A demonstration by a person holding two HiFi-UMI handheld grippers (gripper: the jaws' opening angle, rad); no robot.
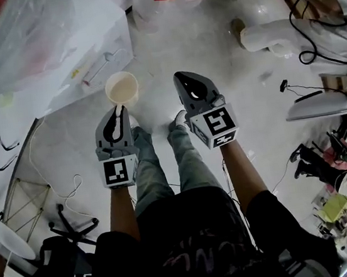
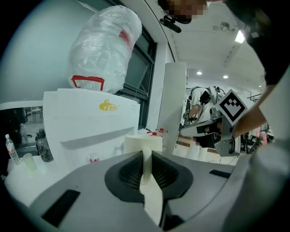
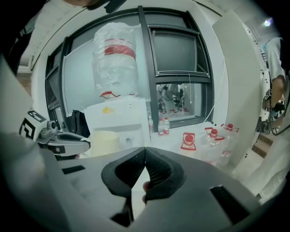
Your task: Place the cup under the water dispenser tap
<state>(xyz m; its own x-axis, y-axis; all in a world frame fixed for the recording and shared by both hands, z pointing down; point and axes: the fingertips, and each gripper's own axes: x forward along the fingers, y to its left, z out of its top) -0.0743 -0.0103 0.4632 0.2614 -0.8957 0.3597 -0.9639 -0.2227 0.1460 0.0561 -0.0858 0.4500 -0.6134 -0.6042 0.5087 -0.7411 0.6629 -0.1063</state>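
Observation:
A cream paper cup [image 1: 122, 89] hangs in front of me with its mouth up. My left gripper [image 1: 119, 112] is shut on its rim, and the left gripper view shows the cup wall [image 2: 136, 142] pinched between the pads. The white water dispenser [image 2: 90, 122], topped by a plastic-wrapped bottle [image 2: 106, 50], stands ahead and to the left, and its small red tap [image 2: 94, 159] sits in the recess. My right gripper [image 1: 182, 78] is beside the cup on the right, shut and empty. The right gripper view shows the cup [image 3: 104, 142] and the dispenser [image 3: 118, 115] ahead on the left.
Several water bottles with red caps [image 3: 213, 136] stand on the pale floor to the dispenser's right. A person in white [image 1: 286, 34] is at the upper right, among cables and gear [image 1: 327, 146]. A chair base [image 1: 71, 227] lies at the lower left.

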